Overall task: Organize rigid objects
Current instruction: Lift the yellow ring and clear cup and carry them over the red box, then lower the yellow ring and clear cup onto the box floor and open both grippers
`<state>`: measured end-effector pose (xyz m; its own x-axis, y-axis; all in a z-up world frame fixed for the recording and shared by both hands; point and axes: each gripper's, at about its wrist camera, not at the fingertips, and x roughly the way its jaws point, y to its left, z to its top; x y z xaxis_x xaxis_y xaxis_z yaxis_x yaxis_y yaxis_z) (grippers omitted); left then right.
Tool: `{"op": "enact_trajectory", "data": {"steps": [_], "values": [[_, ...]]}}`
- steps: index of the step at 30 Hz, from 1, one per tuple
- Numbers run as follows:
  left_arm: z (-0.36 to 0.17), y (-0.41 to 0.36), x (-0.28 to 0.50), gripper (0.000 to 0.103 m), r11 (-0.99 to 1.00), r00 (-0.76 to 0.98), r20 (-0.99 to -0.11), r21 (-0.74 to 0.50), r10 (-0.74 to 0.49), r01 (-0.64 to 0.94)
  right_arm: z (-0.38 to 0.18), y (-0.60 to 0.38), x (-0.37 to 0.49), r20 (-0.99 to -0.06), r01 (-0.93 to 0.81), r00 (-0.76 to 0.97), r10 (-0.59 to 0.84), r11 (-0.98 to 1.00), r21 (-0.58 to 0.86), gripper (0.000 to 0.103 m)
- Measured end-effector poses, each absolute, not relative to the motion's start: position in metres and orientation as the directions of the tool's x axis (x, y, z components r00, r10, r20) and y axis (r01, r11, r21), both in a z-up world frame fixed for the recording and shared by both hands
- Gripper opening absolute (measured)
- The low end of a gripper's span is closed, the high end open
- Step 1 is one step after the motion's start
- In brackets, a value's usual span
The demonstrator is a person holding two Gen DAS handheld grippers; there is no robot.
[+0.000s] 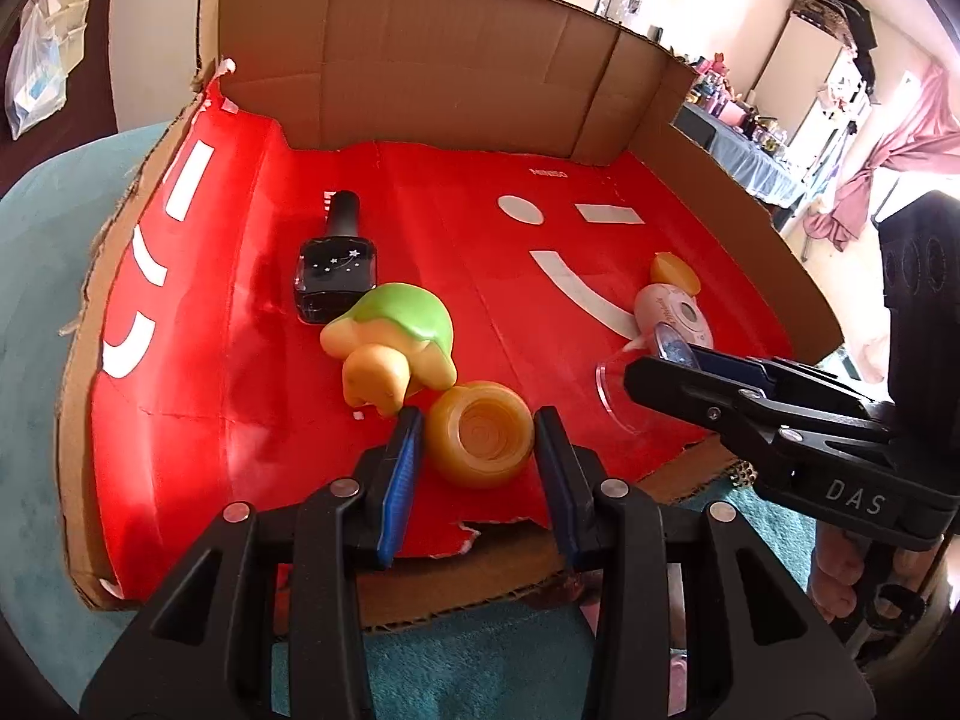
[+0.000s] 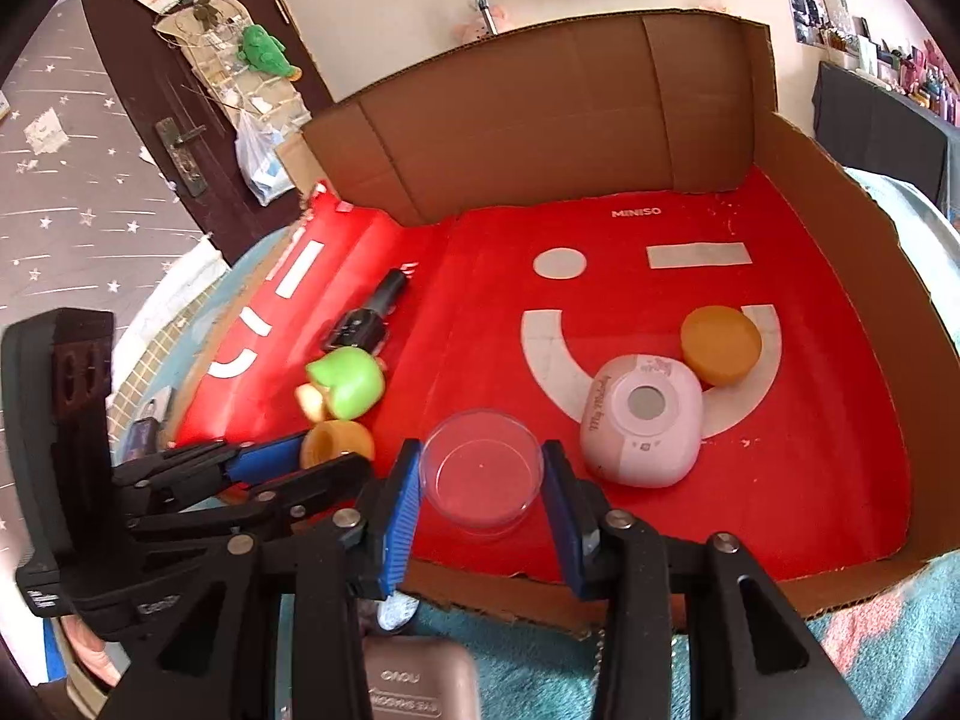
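On the red tray (image 1: 240, 360), the left gripper (image 1: 477, 438) pinches the amber jar (image 1: 483, 441); the right gripper (image 2: 480, 480) pinches the clear dish (image 2: 480, 474) beside the pink case (image 2: 642, 420)

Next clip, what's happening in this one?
A person is sorting small items on a red paper sheet lining an opened cardboard box, a handheld gripper in each hand. The left gripper has its jaws closed on a small amber plastic jar lying on its side. The right gripper grips a clear round plastic dish. A green-shelled toy turtle, a black nail polish bottle, a pink rounded case and an amber lid lie untouched.
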<state>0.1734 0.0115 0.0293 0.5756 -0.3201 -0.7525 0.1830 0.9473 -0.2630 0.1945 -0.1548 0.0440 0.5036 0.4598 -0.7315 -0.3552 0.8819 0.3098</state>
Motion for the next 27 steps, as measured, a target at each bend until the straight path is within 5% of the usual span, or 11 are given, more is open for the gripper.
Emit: {"op": "enact_trajectory", "data": {"steps": [27], "values": [[0.026,0.014,0.201,0.036,0.977,0.625,-0.752,-0.194,-0.206,0.090,0.044,-0.176,0.219,-0.731,-0.213,0.630,0.263,0.963,0.163,0.042]]}}
